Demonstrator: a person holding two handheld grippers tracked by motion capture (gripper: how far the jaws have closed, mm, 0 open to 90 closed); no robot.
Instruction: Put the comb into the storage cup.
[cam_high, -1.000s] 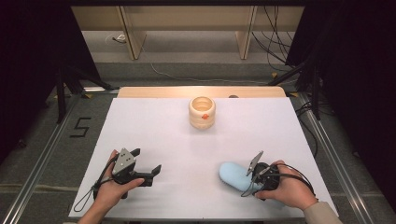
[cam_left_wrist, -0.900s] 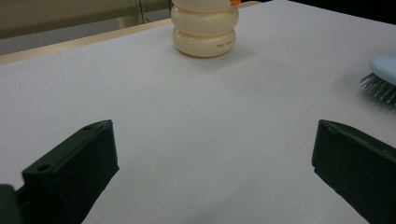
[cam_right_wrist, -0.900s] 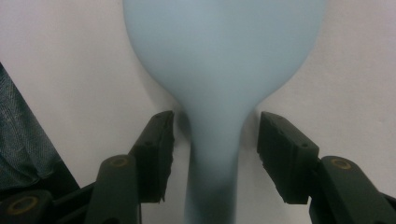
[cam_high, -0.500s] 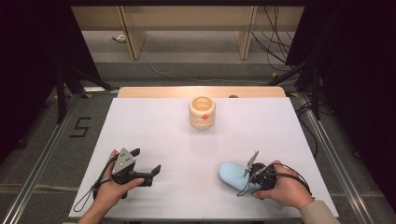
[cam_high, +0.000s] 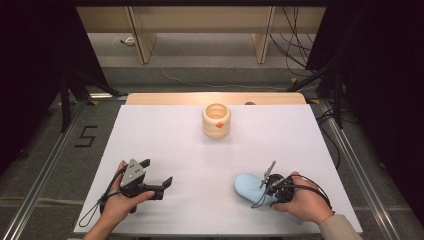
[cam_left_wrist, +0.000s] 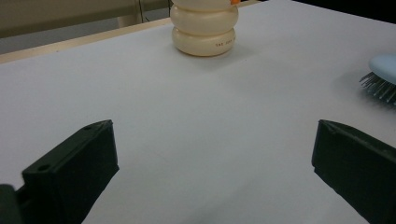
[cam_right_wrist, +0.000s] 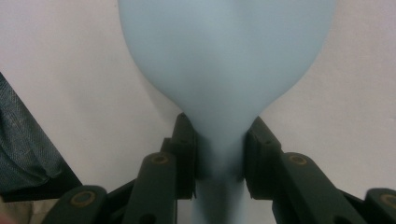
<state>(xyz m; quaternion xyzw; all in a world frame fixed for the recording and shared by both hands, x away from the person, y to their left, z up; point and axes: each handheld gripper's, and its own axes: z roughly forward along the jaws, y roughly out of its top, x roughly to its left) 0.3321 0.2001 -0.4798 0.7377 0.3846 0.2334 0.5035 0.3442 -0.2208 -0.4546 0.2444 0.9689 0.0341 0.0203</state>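
Since the earlier frame your right gripper (cam_right_wrist: 219, 158) jaws have been closing and now pinch the brush (cam_right_wrist: 224, 60) neck, hand low on the table (cam_high: 200, 160); left gripper (cam_left_wrist: 210, 154) jaws spread, unmoved.

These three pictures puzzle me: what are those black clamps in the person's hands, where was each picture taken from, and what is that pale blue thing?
A person sits at a white table holding a two-jaw gripper in each hand. One picture looks down from above. The other two come from cameras riding on the grippers, looking along their black jaws. The left gripper is open with nothing between its jaws. The right gripper has just been closing and is shut on the narrow handle of a pale blue hairbrush, which lies bristles down on the table. Farther back stands a cream ribbed cup with a small orange mark.
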